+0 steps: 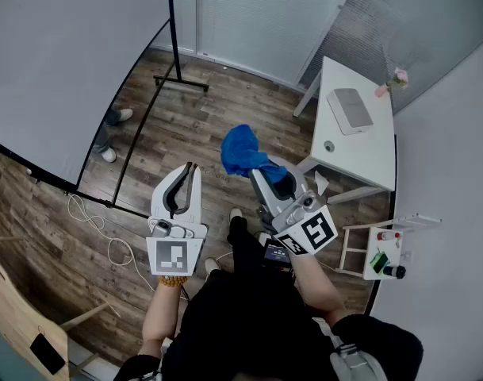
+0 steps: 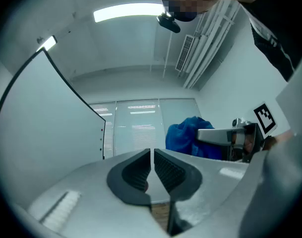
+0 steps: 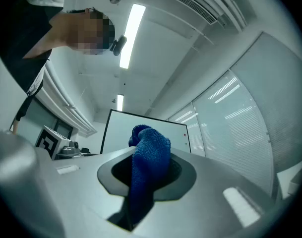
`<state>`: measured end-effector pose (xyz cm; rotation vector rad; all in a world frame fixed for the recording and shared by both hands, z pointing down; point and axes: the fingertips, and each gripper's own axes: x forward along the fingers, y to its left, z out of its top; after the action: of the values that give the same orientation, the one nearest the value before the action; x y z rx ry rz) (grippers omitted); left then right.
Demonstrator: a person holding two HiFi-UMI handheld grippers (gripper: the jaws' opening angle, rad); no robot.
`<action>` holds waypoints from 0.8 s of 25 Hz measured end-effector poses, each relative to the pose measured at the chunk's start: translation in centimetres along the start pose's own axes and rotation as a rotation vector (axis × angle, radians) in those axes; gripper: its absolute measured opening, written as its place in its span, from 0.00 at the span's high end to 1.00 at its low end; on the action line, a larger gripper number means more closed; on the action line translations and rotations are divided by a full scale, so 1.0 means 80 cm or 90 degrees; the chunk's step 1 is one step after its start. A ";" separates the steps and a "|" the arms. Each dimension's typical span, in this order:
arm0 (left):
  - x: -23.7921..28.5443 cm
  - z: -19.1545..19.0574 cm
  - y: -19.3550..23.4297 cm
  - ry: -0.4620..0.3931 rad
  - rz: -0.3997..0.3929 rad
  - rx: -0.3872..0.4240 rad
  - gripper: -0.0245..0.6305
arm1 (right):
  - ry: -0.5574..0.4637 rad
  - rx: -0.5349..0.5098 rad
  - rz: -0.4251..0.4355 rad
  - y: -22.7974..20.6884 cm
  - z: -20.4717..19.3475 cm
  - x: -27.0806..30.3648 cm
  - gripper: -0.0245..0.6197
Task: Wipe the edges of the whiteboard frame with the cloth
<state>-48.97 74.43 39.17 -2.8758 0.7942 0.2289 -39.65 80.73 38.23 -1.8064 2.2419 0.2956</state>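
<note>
Over a wooden floor [image 1: 209, 117], the cloth [image 1: 239, 149], judged soft and limp, is pinched by the fingers of the right gripper [image 1: 266, 175]; those of the left gripper [image 1: 188, 173] are clenched, empty.

Whiteboard [image 1: 59, 70] is stood on the floor [image 1: 209, 125] at the left, counter [image 1: 368, 161] is set at the right, flat box [image 1: 350, 109] is laid on it, left tongs [image 1: 187, 170] and right tongs [image 1: 258, 171] are held side by side between them, cloth [image 1: 241, 151] is clamped in the right tongs

Dark wood-plank floor [image 1: 217, 125], white table [image 1: 362, 155] beside grey wall [image 1: 447, 149], blind-covered windows [image 2: 136, 128], ceiling strip light [image 2: 128, 11].
</note>
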 end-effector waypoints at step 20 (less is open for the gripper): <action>0.441 -0.093 0.143 0.079 0.078 0.046 0.95 | -0.049 0.115 0.145 -0.418 -0.077 0.307 0.81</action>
<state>-24.23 45.87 38.69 -2.7986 0.9801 0.0347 -12.33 48.93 36.24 -1.4295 2.3377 0.1923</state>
